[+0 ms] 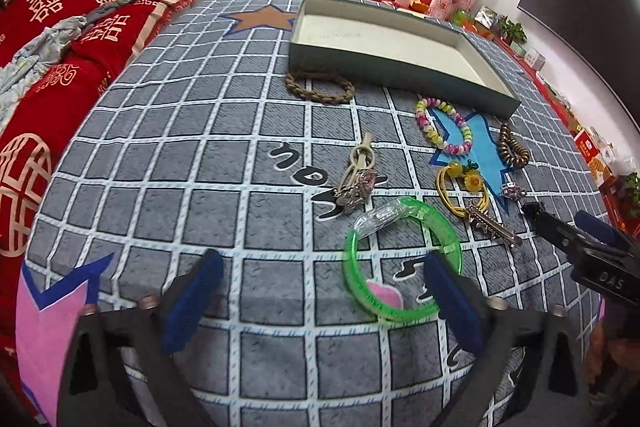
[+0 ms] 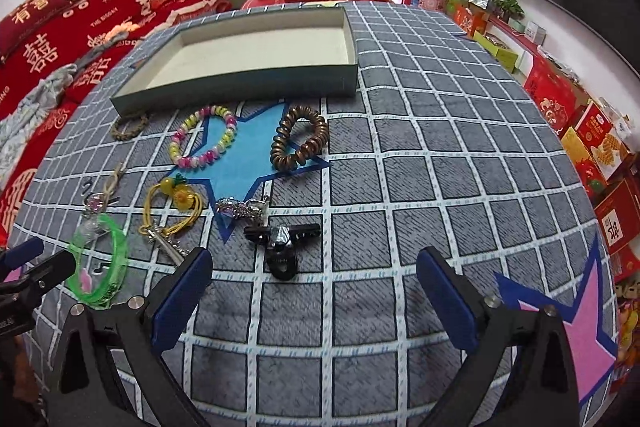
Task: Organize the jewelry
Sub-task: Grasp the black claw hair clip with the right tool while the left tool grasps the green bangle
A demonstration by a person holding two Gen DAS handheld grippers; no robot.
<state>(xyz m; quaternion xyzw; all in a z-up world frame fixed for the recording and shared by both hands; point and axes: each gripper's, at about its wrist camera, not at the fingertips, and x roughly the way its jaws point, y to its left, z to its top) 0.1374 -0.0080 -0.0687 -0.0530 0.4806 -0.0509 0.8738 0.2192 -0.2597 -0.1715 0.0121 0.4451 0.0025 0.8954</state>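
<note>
My left gripper [image 1: 320, 279] stands open over the checked cloth, its right finger overlapping the near rim of a green plastic bangle [image 1: 430, 215]. My right gripper [image 2: 314, 267] is open too, with a black hair clip [image 2: 282, 239] lying just ahead between its fingers, untouched. Farther back lie a bead bracelet [image 2: 204, 159], a brown spiral hair tie [image 2: 280, 155], a yellow cord with a flower charm [image 2: 176, 195], a sparkly piece [image 2: 240, 207] and a braided brown bracelet [image 1: 320, 89]. The empty shallow box [image 1: 400, 67] sits behind them.
A silver clip [image 1: 358, 183] and a metal barrette [image 1: 492, 225] lie near the bangle. A red-covered sofa [image 1: 80, 27] runs along the left of the table. Boxes and packages [image 2: 600, 147] crowd the floor on the right.
</note>
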